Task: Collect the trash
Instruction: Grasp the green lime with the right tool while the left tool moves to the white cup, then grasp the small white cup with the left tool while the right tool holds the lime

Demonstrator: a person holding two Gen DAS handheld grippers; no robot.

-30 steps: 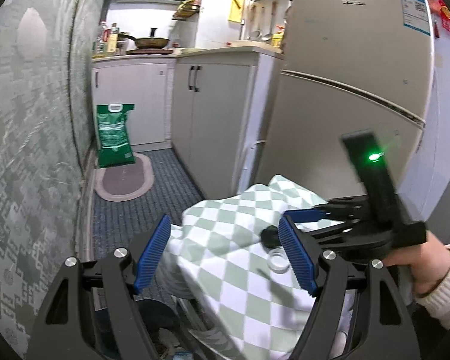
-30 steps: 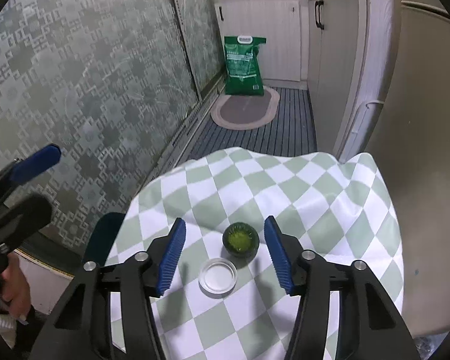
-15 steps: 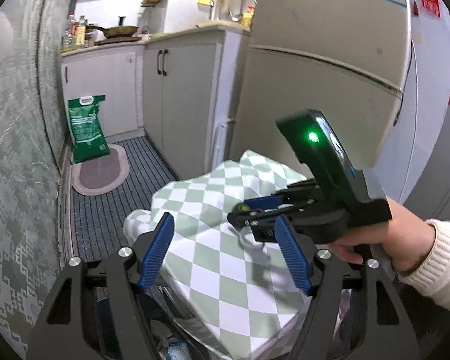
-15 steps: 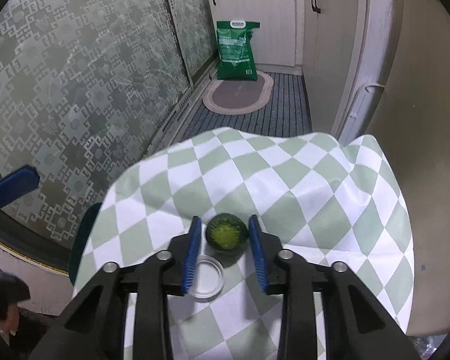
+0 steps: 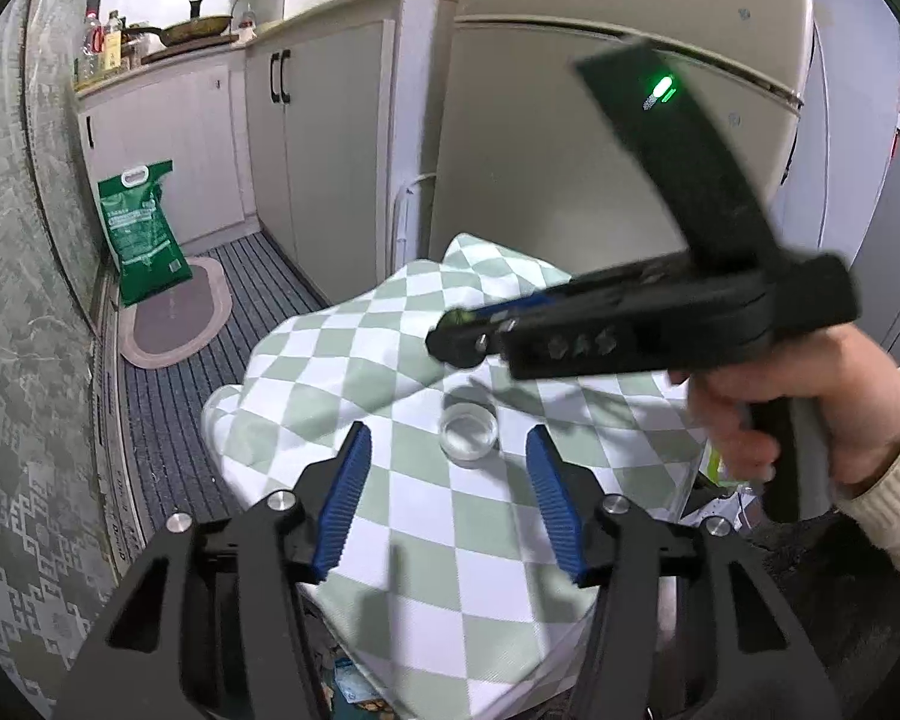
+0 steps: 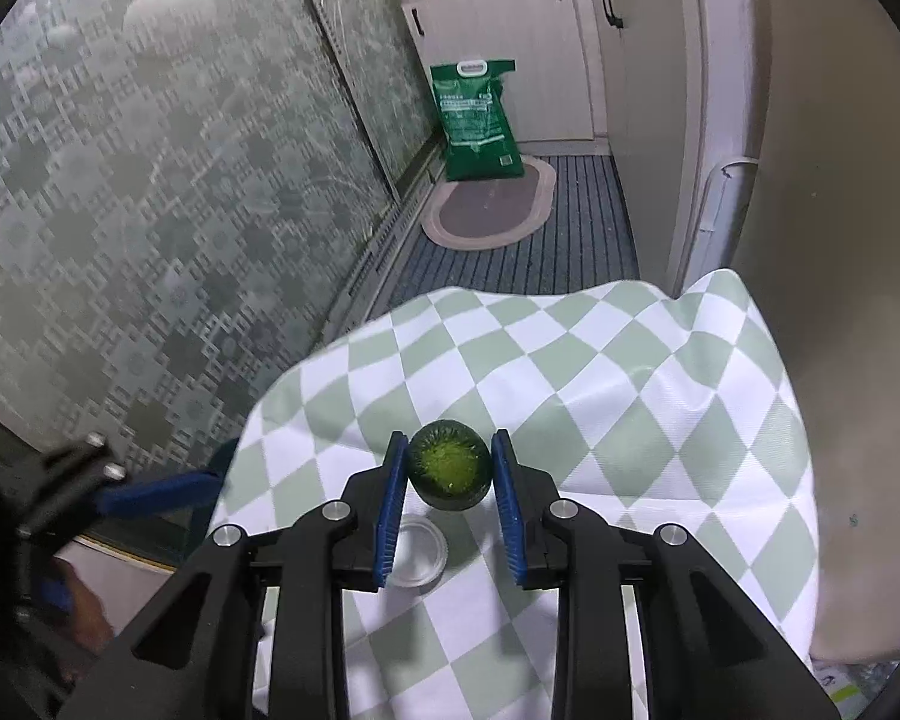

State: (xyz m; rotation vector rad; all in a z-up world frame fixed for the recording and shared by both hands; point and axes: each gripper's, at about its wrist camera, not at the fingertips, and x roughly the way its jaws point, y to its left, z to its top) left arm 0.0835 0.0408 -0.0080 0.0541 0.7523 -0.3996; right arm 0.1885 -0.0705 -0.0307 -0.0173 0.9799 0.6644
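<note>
A green-and-white checked cloth [image 6: 600,396] drapes over the tabletop that stands beside the fridge [image 5: 600,138], with a green sack [image 6: 477,120] and an oval mat [image 6: 492,210] on the kitchen floor beyond. On the cloth, the right claw [image 6: 449,471] has just closed its blue pads onto the small round green piece of trash [image 6: 448,470], where a moment ago they stood apart on either side of it; the piece now sits gripped between the pads and appears lifted just off the cloth. The left claw [image 5: 447,483] has come down towards the clear plastic lid [image 5: 469,429] lying on the cloth; its jaws have just been narrowing, yet they stand half open with the lid ahead of the pads and untouched. So one item seems secured and ready to be carried to a bin, while the lid looks to be next.
</note>
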